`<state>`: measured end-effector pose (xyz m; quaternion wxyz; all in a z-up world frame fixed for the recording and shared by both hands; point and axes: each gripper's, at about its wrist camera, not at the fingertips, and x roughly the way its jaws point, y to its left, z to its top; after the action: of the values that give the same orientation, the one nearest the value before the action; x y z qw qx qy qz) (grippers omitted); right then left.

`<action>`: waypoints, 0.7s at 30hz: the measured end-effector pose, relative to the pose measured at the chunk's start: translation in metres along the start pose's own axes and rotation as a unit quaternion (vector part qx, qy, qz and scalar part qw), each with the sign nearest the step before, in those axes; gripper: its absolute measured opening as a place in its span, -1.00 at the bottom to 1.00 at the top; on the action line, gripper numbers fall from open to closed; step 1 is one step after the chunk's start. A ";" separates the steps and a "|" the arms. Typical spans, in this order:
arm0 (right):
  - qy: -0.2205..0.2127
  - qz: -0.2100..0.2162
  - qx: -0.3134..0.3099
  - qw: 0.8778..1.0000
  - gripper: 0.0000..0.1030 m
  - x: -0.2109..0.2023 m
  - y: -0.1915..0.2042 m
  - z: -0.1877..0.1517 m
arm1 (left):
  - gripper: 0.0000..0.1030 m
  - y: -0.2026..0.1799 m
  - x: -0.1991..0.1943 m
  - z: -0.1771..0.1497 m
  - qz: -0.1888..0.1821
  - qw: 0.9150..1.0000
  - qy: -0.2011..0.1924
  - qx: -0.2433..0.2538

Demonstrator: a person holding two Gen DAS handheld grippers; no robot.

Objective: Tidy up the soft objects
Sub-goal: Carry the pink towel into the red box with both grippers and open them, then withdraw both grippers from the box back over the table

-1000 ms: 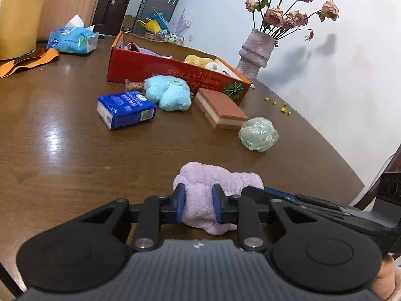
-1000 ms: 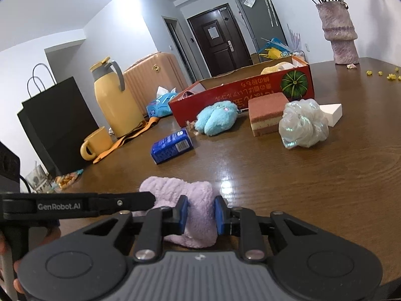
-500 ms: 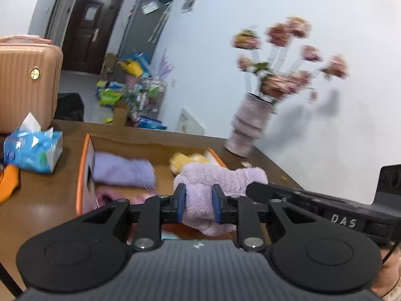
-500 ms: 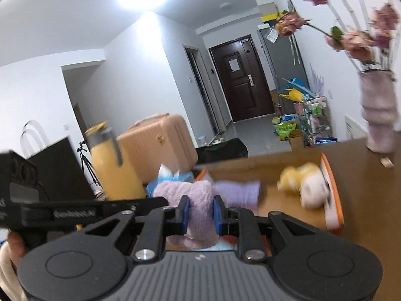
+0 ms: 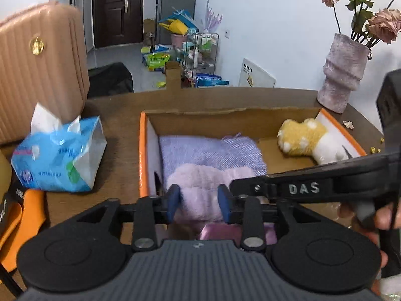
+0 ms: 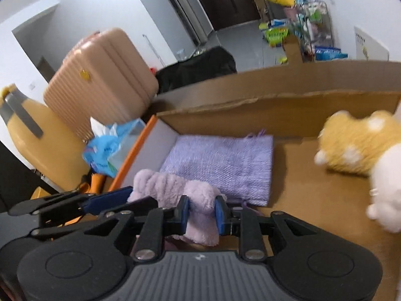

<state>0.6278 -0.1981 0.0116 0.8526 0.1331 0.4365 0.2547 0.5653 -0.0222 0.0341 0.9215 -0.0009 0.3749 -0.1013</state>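
**Now over the box: the fluffy towel is being let go**

Nearest, the pink fluffy towel [image 5: 200,190] is seen between the pads of the left tool [image 5: 198,202] and the right tool [image 6: 200,212], low over the near-left corner of the cardboard box [image 5: 144,150]. Both tools' jaws have just been opening; the right pads are pressed on the pile, the left barely touching. The towel is best lowered onto the folded lavender cloth [image 6: 220,163] before release. Open floor lies mid-box; the yellow plush [image 6: 356,145] fills the far-right corner. The near wall should be cleared on withdrawal.
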 end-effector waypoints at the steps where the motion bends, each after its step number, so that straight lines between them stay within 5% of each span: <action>1: 0.002 -0.005 0.002 1.000 -0.44 0.004 0.001 -0.001 | -0.34 0.002 0.000 -0.004 -0.003 1.000 0.003 -0.001; 5: 0.002 -0.009 0.006 1.000 0.04 -0.003 0.006 -0.005 | -0.33 0.004 -0.009 -0.005 -0.007 1.000 -0.004 0.001; 9: -0.026 -0.028 -0.009 0.999 0.05 -0.041 0.016 -0.001 | -0.29 0.004 -0.039 0.004 0.001 1.000 -0.027 -0.003; 15: -0.115 -0.058 -0.033 0.991 0.33 -0.156 0.028 0.002 | -0.22 -0.006 -0.126 0.010 0.004 0.996 -0.087 -0.010; 21: -0.201 -0.127 -0.074 0.968 0.60 -0.270 0.040 -0.032 | -0.10 -0.026 -0.200 0.000 0.000 0.992 -0.125 -0.004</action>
<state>0.4570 -0.3135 0.1934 0.9557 0.0621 0.2493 0.1439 0.4209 -0.0100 0.1743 0.9612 -0.0169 0.2568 -0.0990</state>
